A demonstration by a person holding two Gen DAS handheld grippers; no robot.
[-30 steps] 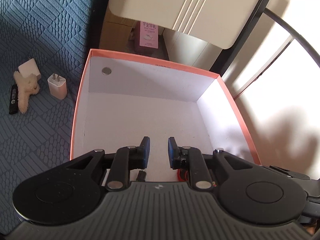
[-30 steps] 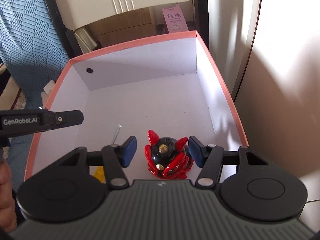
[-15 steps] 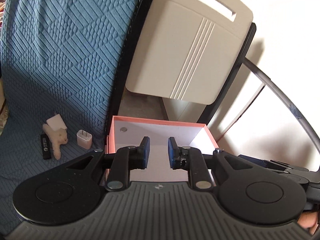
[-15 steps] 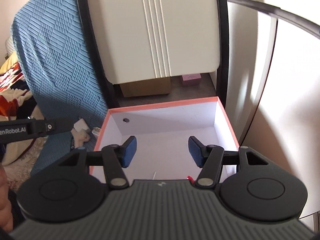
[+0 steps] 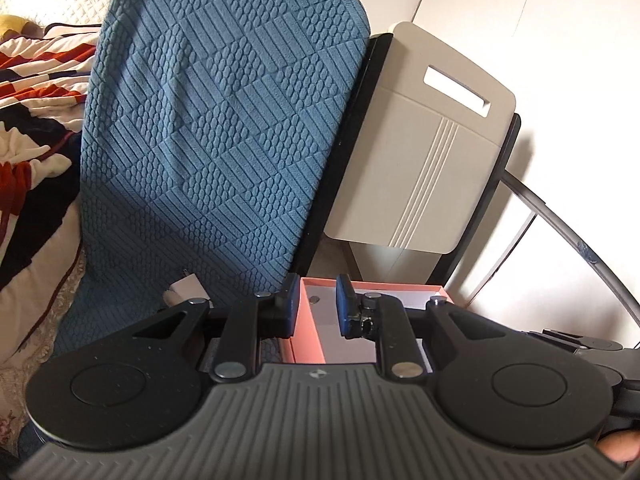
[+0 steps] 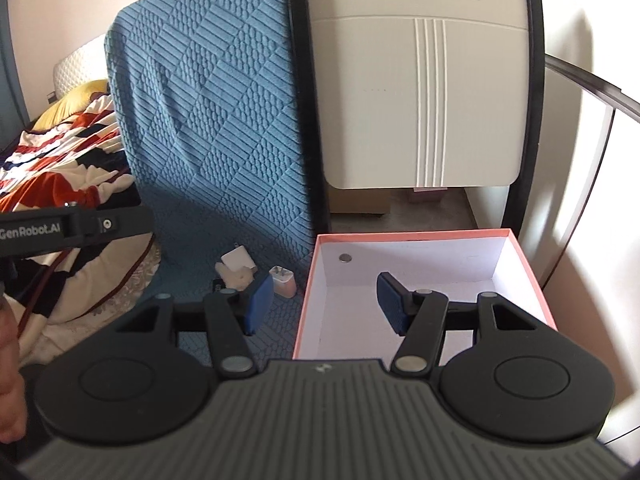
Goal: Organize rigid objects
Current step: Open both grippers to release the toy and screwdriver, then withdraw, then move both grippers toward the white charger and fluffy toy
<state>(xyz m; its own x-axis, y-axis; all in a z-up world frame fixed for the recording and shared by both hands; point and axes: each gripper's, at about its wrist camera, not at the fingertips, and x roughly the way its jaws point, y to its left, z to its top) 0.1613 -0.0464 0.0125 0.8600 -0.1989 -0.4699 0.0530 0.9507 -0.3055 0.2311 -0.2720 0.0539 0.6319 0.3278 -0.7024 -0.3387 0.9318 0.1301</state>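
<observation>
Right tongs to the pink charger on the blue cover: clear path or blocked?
Probably clear. The right tongs are open and empty; the pink charger stands exposed on the blue cover, left of the box, with nothing over it.

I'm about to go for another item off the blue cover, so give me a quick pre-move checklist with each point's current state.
1. Left gripper empty: ok, nothing between the pads.
2. Right gripper open and empty: ok.
3. Pink box open on top: ok.
4. Pink charger on the blue cover, apart from the box: ok.
5. White plug unobstructed: not ok, plush toy lies against it.
6. Free space left on the box floor: cannot tell.
</observation>
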